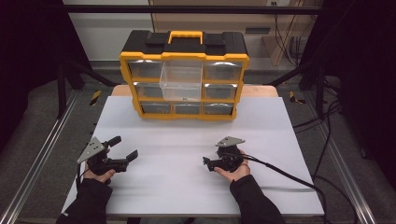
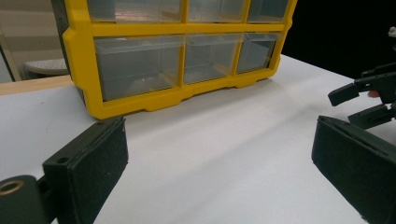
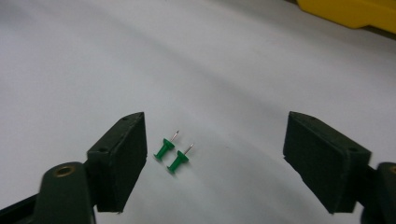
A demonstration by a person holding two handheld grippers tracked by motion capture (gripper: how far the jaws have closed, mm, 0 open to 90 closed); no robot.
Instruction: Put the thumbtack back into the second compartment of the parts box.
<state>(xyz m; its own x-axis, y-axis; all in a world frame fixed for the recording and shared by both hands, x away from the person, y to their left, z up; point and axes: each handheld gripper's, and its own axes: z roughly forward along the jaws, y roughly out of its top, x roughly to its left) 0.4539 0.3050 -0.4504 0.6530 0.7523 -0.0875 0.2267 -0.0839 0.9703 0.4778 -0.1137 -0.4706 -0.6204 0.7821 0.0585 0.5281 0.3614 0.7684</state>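
Spread wide, the jaws of the right gripper point(image 3: 215, 158) frame two green pushpins point(image 3: 172, 155) lying side by side on the white table point(image 3: 93, 56) near its left jaw, so it should centre over one, lower and close gently, while the left gripper point(image 1: 125, 148) waits open.

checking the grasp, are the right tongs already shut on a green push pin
No, the right tongs stand open, with both green plastic push pins lying loose on the white table.

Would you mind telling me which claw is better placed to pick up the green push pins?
The right claw. Its open jaws already frame the two green push pins lying on the white table, nearer one jaw. The left claw faces the yellow drawer cabinet, with no pins between its jaws.
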